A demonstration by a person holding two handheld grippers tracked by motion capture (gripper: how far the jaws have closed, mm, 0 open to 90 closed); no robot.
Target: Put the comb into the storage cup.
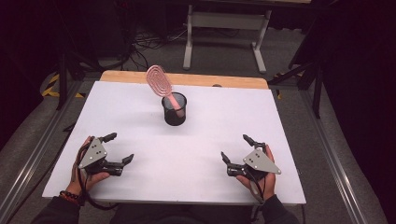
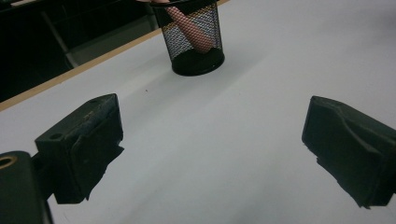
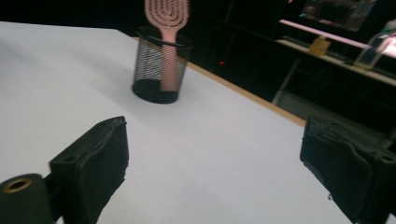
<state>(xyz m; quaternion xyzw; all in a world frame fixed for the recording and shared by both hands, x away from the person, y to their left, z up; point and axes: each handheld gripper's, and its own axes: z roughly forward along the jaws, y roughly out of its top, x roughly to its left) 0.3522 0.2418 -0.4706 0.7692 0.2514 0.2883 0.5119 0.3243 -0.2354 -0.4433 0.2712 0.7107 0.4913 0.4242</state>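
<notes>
A pink hairbrush (image 1: 161, 82) stands handle-down in a black mesh cup (image 1: 174, 110) at the middle of the white table, head leaning out to the upper left. The cup (image 2: 194, 39) holds the pink handle (image 2: 191, 31) ahead of my left gripper (image 2: 212, 144), whose jaws stand wide apart with nothing between them. My left gripper (image 1: 120, 148) rests at the near left in a hand. The cup (image 3: 161, 70) and brush (image 3: 166, 18) appear far off from my right gripper (image 3: 215, 168), also open and empty. My right gripper (image 1: 236, 148) sits at the near right.
The white tabletop (image 1: 140, 126) has a wooden strip (image 1: 224, 80) along its far edge. Beyond it stand a white table frame (image 1: 224, 32) and floor cables (image 1: 144, 44). Metal rails (image 1: 327, 154) run along both sides. Dark shelving (image 3: 336, 28) shows in the right gripper view.
</notes>
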